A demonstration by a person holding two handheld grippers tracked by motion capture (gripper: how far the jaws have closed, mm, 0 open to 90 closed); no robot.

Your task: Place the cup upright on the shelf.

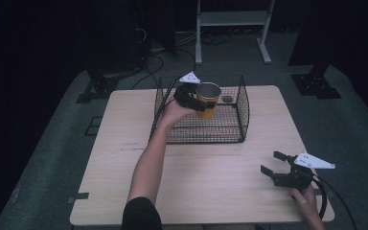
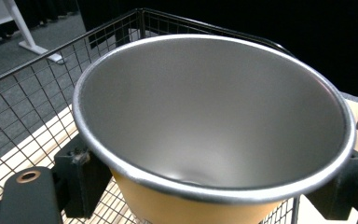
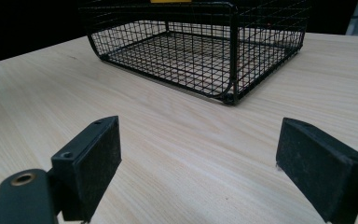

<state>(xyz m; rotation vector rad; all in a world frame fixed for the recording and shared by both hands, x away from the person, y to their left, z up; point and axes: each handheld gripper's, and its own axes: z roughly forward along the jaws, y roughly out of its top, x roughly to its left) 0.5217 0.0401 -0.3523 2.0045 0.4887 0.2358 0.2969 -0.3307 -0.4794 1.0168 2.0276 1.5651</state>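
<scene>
A yellow cup [image 1: 207,100] with a bare metal inside and rim hangs upright over the black wire basket [image 1: 239,125]. My left gripper [image 1: 195,101] is shut on it, one jaw on each side of the cup's wall just below the rim. In the left gripper view the yellow cup [image 2: 214,135] opens wide toward the camera, with the basket's mesh [image 2: 23,116] behind it. My right gripper [image 1: 273,163] rests low over the table's near right corner, open, nothing between its pads [image 3: 324,170]. The wire basket [image 3: 200,51] lies ahead of it.
The light wooden table [image 1: 124,158] has bare room left of and in front of the basket. A small dark round thing [image 1: 227,99] lies on the basket floor at the back. A white stand [image 1: 232,21] and cables are on the floor beyond.
</scene>
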